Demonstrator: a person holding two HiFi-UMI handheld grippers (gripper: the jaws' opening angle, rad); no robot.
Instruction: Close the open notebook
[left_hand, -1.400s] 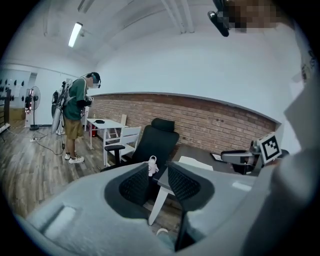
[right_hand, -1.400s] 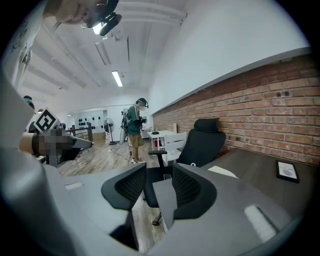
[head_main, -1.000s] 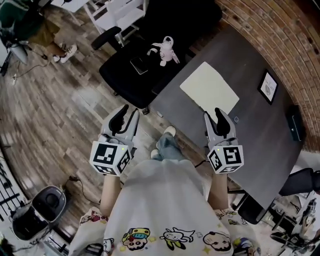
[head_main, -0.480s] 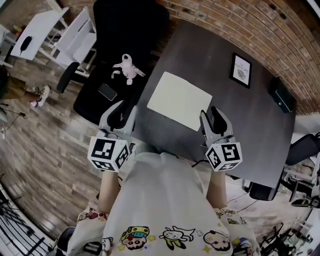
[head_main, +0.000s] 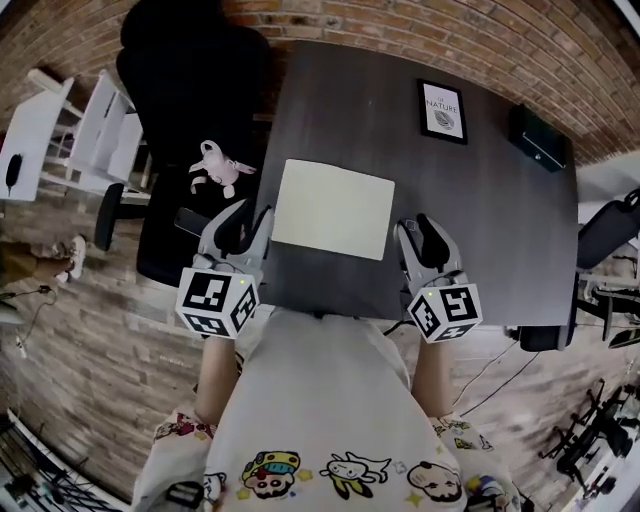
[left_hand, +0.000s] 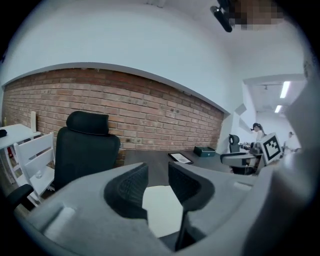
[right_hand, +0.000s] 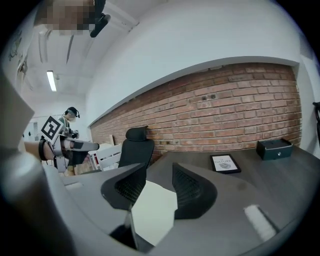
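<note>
Brick-walled room, with a dark counter set against the bricks. Notebook flat on the counter toward its front left part, pale surface up, square to the edge; no telling from above whether open or shut. Left gripper held just beside the notebook's left edge, at the counter's left rim. Jaws spread, nothing between them, only the pale page seen beyond the gap. Right gripper just beside the notebook's near right corner, over the counter's front. Jaws likewise spread and empty. Both grippers level with each other, notebook between them. Framed card farther back on the counter, lying flat, with a dark box to its right near the wall. Black chair left of the counter, with a pink plush toy and a dark phone on its seat. White shelving beyond the chair.
</note>
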